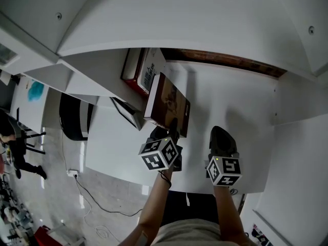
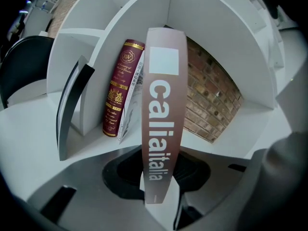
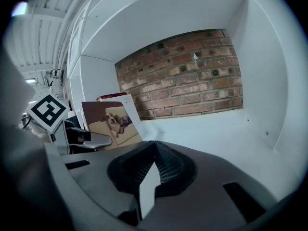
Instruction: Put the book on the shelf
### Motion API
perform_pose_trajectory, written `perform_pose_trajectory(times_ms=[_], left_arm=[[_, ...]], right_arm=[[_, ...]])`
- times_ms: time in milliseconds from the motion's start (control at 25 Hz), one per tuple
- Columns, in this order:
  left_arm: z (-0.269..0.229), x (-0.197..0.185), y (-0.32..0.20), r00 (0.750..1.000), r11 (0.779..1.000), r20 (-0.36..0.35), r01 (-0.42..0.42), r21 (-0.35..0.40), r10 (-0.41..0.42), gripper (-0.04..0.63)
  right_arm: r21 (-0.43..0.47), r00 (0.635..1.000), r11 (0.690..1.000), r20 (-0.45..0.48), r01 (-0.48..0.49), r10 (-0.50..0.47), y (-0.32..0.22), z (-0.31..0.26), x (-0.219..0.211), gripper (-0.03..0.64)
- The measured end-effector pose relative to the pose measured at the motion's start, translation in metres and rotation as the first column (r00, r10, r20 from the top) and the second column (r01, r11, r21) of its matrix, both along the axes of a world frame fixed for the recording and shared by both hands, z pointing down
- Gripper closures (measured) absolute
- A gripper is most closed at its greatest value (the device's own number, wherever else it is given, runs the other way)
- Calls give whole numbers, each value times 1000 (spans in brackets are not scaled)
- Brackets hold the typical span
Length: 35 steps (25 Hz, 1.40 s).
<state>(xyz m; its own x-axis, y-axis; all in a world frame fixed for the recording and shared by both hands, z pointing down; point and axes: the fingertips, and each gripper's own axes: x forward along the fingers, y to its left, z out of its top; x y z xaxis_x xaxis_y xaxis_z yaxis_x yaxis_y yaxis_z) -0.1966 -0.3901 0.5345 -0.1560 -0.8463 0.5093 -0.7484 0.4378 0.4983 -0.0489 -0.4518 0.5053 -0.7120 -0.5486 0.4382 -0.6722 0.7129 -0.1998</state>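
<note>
Grey plastic jaws of the right gripper (image 3: 154, 146) are seen pressed together at the tips, and nothing is caught between them. This gripper is found to the right of the red book (image 2: 119, 93), well apart from it, above the white board of the shelf (image 3: 216, 129). The left gripper (image 1: 173, 129) is seen with its jaws partly spread and clamped on the lower end of the book (image 2: 163, 105). The mauve-brown spine with white letters is turned toward the gripper, and the book is held nearly upright, a little tilted. It is placed inside the shelf compartment, just to the right of the red book. Whether its lower edge touches the board cannot be told. Between it and the red book a white book (image 2: 134, 97) is leaned. Behind the red book a brick wall (image 3: 187, 76) is seen.
</note>
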Motion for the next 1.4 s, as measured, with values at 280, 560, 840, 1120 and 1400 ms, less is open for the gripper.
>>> perform_pose_trajectory(times_ms=[280,560,840,1120,1400], left_arm=[[10,-9,-3,1000,1000,-11,12,-3,-12,446],[18,-15,-5,999,999,-25,31,8,-31,446],[23,-16,-7,999,999,-8,36,1,-36,446],[30,-18,-11,999,999,-2,33,-23,-33,446],[33,-22,-16,999,999,-5,42,-10,-42,446]], right_arm=[[-8,1000,1000,-7,-9,9,-5,7,-3,600],[-11,1000,1000,-14,-8,8,-7,9,-1,600],[-11,1000,1000,-13,-9,9,-9,8,1,600],[-5,1000,1000,-19,-5,5,-12,7,5,600],[7,1000,1000,-17,-13,13,-15,6,9,600]])
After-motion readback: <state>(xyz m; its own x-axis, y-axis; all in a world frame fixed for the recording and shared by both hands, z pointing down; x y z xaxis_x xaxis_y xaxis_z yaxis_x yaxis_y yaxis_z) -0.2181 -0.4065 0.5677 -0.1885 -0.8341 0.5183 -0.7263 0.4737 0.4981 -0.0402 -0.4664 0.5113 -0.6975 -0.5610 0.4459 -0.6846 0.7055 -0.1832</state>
